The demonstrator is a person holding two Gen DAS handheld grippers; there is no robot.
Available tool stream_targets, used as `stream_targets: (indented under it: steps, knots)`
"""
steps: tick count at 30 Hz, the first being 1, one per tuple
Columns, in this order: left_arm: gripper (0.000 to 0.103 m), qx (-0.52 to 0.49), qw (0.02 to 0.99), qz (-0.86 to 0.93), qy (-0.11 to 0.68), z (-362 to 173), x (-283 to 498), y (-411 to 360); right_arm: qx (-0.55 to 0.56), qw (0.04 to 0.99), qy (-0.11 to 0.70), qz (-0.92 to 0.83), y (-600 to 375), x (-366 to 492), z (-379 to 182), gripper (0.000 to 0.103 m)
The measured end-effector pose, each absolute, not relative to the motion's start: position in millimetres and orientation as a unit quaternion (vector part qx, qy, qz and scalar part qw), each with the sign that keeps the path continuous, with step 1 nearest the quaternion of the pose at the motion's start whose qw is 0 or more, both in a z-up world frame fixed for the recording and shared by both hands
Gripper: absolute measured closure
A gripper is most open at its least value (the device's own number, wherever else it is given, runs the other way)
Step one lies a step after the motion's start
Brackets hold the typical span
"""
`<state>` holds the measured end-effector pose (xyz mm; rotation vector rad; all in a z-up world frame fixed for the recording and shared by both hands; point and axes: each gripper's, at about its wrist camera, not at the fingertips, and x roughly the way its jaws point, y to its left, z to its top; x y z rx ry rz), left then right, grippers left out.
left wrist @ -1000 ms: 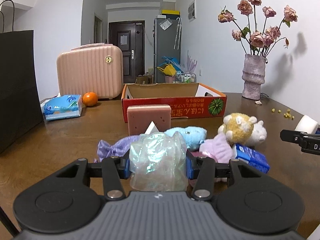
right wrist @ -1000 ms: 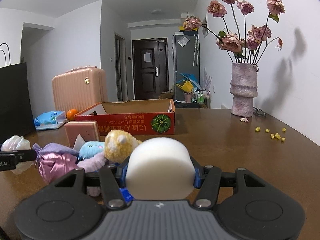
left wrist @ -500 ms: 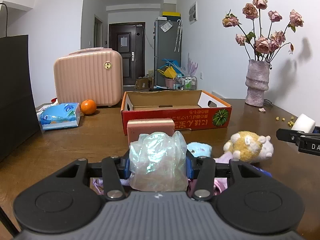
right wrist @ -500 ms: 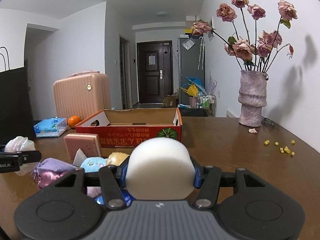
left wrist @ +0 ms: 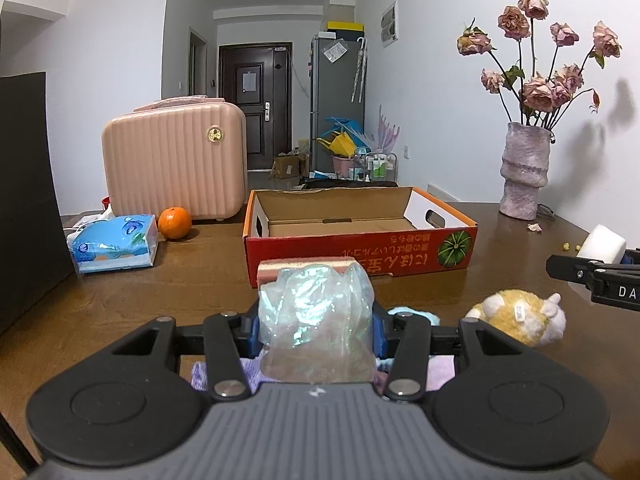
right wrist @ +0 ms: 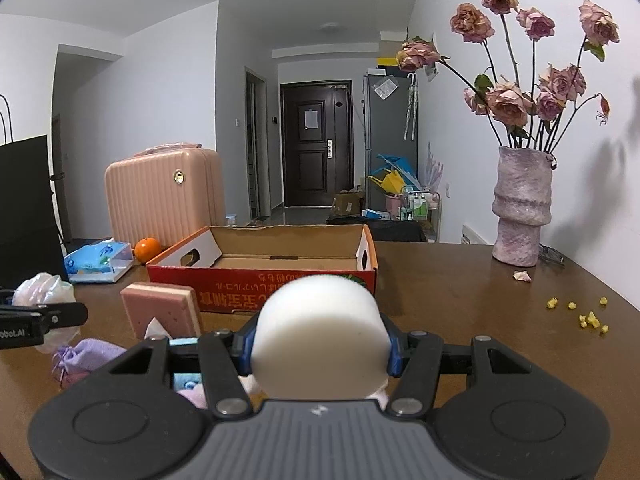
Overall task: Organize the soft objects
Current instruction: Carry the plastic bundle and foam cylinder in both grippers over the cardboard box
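The crinkled iridescent plastic pouch (left wrist: 316, 324), frame centre, sits clamped in the left gripper (left wrist: 316, 330). The right gripper (right wrist: 320, 350) squeezes a white foam cylinder (right wrist: 320, 336). Both are held aloft, probably for the open red cardboard box (left wrist: 360, 252) at mid-frame.

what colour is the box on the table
Red-orange outside with a green pumpkin print, plain brown cardboard inside; the box shows best in the left wrist view.

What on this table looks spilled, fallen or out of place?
Small yellow crumbs lie scattered on the wooden table right of the cardboard box, and a fallen petal lies near the vase of wilted roses. The box's printed text appears upside down.
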<state>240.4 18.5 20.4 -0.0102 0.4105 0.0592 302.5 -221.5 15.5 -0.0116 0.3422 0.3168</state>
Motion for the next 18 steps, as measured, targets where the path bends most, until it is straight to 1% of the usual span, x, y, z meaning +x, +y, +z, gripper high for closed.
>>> stream_targets:
  steps: [18]
  knots:
    - [0.054, -0.001, 0.979, 0.029, 0.201, 26.9, 279.6, 21.1, -0.013, 0.971, 0.170, 0.166, -206.3, 345.0, 24.4, 0.047]
